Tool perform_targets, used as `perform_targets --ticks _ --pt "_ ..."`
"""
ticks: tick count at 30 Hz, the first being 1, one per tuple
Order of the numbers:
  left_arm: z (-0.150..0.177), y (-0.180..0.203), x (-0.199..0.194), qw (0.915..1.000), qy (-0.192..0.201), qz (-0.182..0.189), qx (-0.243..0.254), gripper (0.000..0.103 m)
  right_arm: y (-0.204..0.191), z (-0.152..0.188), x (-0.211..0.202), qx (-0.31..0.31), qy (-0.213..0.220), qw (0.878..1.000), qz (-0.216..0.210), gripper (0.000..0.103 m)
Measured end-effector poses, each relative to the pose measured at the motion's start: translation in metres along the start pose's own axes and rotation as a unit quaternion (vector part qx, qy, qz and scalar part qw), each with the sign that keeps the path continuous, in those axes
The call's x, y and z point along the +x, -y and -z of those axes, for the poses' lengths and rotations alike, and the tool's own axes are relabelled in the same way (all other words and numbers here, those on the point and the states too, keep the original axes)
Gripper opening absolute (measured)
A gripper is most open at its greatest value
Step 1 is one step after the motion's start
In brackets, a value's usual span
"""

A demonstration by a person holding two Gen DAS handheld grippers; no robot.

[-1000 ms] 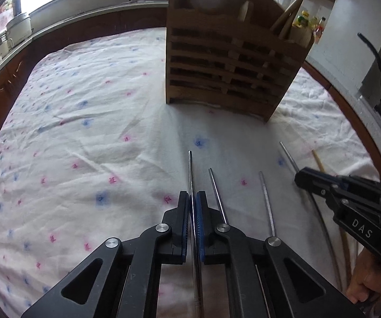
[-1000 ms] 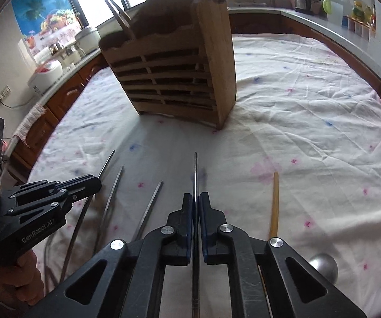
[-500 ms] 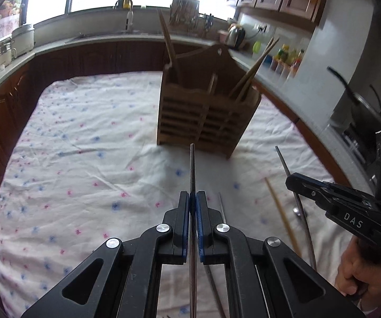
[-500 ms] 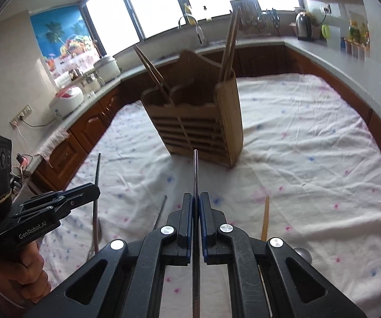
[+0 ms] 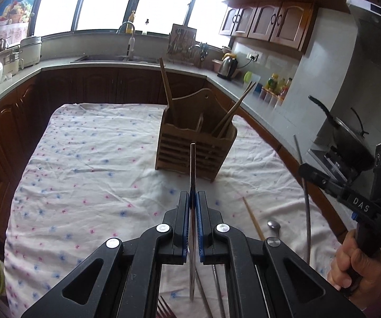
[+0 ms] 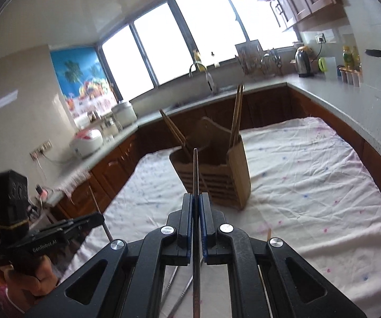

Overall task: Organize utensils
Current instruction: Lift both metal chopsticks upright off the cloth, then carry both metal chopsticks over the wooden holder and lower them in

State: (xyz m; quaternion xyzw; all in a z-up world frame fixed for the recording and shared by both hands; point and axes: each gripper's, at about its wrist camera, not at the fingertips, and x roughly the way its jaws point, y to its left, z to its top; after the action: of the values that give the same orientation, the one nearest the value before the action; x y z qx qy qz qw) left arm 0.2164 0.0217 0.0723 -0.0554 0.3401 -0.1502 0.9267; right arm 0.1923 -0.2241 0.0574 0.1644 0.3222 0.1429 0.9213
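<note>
A metal chopstick [image 5: 193, 175] is pinched between the pressed-together fingers of the left gripper [image 5: 193, 206], and a second metal chopstick [image 6: 196, 175] likewise by the right gripper [image 6: 196, 206]; each rod is held end-on, well short of the wooden utensil holder [image 5: 190, 151], presumably for dropping into a compartment. In front of the holder, a wooden chopstick [image 5: 252, 218] and a spoon [image 5: 274, 225] lie loose on the floral cloth [image 5: 89, 159]. Wooden chopsticks [image 6: 236, 116] already lean in the holder and may obstruct entry.
</note>
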Motion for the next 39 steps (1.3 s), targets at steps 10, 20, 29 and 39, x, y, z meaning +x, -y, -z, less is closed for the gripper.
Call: perform_targets --ticks 10,20,29,39 --pt "-0.003 0.000 -0.007 0.9999 0.009 0.005 0.003 0.003 0.002 0.000 -0.003 0.006 0.005 1.000 -0.008 0.006" --pt "-0.007 0.002 -0.006 0.9999 0.011 0.007 0.005 0.003 0.002 0.003 -0.002 0.006 0.002 1.000 -0.007 0.006" --pt "-0.011 0.000 -0.004 0.9998 0.019 0.006 0.005 0.003 0.004 -0.002 0.000 0.006 0.006 1.000 -0.007 0.005" --pt "-0.034 -0.003 0.001 0.9989 0.046 0.007 0.009 0.003 0.005 -0.030 0.007 -0.003 0.031 1.000 -0.002 0.005"
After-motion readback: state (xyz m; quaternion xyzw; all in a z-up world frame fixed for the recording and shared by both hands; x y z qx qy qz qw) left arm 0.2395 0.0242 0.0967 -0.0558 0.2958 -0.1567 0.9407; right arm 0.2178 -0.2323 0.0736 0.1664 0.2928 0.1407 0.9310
